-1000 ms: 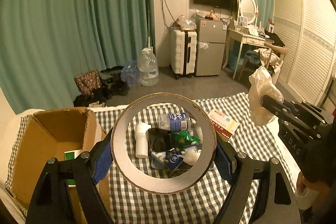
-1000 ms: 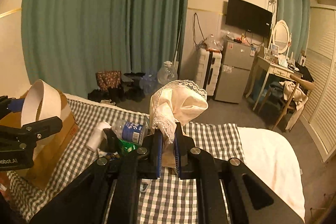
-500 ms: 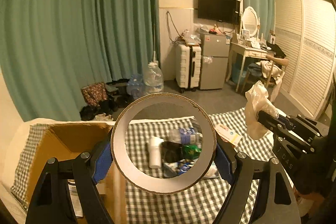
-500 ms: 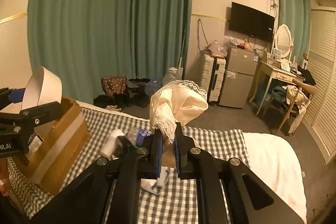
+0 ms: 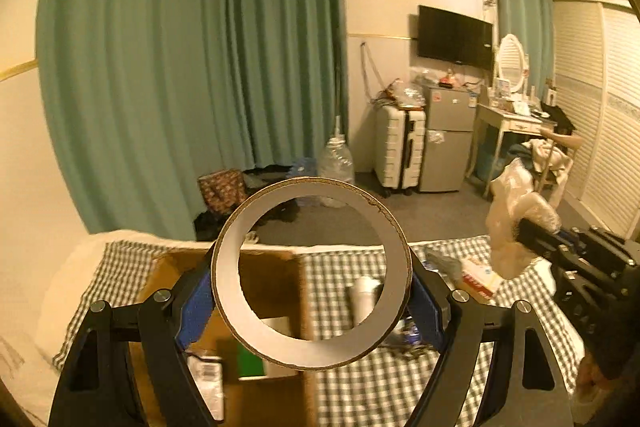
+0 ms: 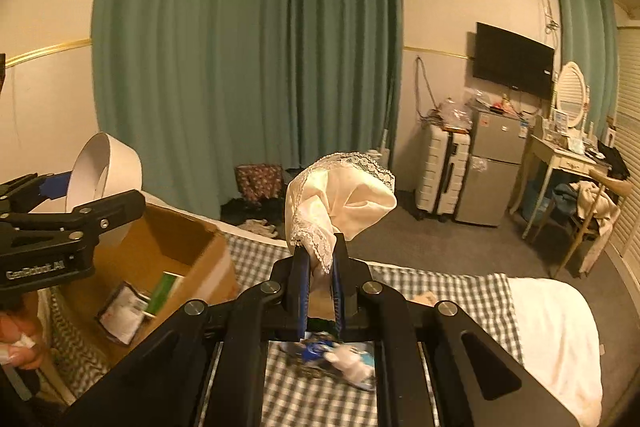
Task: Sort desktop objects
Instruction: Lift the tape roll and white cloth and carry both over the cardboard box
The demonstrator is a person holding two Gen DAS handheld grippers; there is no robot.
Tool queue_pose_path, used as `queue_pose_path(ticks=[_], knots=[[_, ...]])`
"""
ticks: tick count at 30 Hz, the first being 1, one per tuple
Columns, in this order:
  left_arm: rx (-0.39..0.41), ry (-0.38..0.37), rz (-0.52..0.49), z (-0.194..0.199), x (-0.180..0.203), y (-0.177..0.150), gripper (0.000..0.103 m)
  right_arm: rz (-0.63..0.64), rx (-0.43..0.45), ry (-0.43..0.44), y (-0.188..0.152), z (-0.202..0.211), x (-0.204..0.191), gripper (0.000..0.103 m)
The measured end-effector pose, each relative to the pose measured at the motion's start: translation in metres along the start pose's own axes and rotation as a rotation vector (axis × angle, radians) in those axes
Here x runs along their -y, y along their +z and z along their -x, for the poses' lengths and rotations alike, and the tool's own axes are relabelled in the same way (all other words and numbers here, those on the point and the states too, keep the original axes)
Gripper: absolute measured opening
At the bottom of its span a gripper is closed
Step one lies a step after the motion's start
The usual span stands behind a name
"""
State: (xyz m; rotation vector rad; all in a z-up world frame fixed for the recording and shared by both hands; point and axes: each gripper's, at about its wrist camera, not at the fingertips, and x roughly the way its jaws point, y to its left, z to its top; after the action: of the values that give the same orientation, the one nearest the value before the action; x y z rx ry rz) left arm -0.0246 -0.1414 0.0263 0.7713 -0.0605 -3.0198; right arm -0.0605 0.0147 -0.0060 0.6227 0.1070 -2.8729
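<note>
The cardboard box stands open at the left end of the checked cloth on the bed; a green packet and a printed pouch already lie inside.

The tape roll is held upright in the left tool, whose jaws are spread wide and pressed on the roll's outer rim. In the left wrist view the roll appears in front of the box mouth. The roll is best brought fully over the opening and lowered inside before the jaws are released, so that it cannot bounce off the box wall.

The lace-edged cloth is pinched in the nearly closed right tool above the remaining clutter. It is best kept clear of the left tool until the roll is placed.
</note>
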Motion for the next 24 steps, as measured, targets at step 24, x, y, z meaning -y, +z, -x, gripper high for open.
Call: queue_pose_path(ticks=[24], knots=[[-0.035,0.118,0.093,0.011,-0.1,-0.015,0.084,0.085,0.001,0.206,0.023,-0.019,-0.106,0.009]])
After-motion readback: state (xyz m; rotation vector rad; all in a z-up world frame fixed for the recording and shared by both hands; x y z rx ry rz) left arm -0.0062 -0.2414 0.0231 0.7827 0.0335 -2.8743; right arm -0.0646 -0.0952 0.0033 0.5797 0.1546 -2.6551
